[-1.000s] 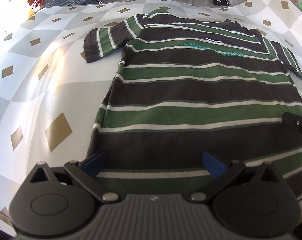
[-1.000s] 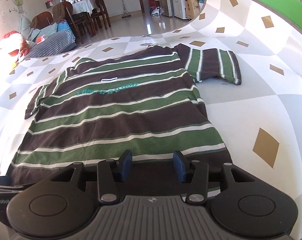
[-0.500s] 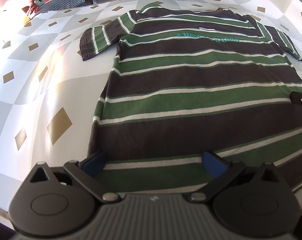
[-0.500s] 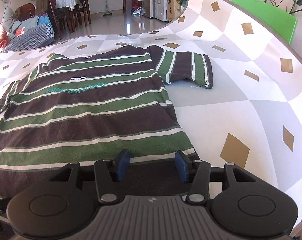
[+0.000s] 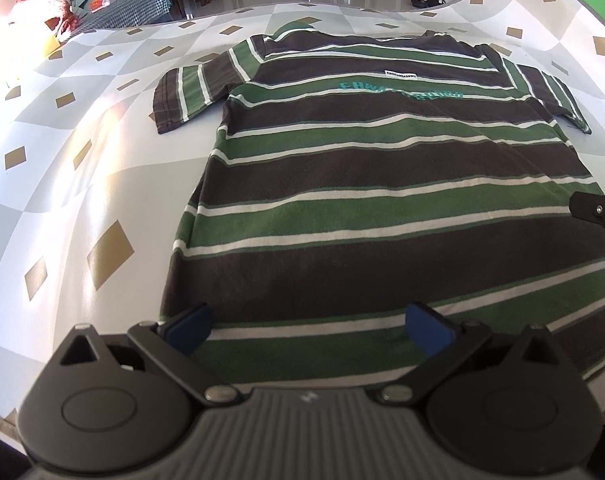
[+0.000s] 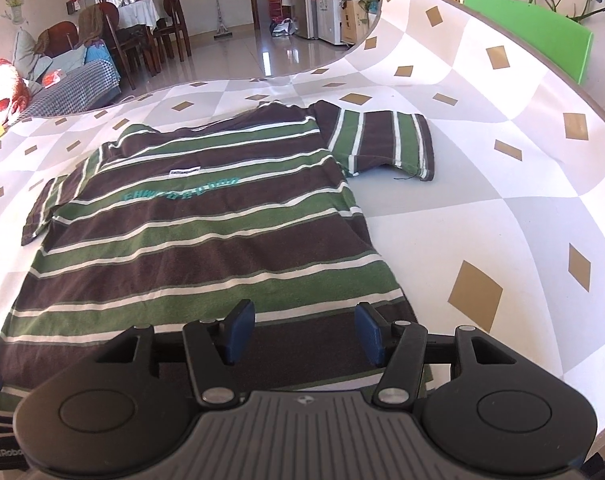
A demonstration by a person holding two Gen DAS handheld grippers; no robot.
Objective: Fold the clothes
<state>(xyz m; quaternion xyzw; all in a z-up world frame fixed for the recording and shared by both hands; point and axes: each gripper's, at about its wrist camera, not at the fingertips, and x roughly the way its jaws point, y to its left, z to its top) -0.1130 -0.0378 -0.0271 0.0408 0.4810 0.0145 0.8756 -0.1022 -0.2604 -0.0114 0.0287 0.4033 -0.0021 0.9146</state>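
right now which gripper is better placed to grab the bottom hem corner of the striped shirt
Left, probably. The left gripper sits open at the striped shirt's near corner, one pad at its side edge. The right gripper, jaws just opening, sits further inside its corner.

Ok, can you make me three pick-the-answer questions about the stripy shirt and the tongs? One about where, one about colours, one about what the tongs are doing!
1. Where does the shirt lie?
A. flat on the checked table
B. on a chair
C. on the floor

2. Which colours are its stripes?
A. red, blue
B. green, brown, white
C. yellow, black

3. How are the right tongs?
A. shut on a sock
B. open over the hem
C. out of view

Answers: 1 A, it is spread on the patterned top; 2 B, those bands cross it; 3 B, the blue pads stand apart, having just opened wider.
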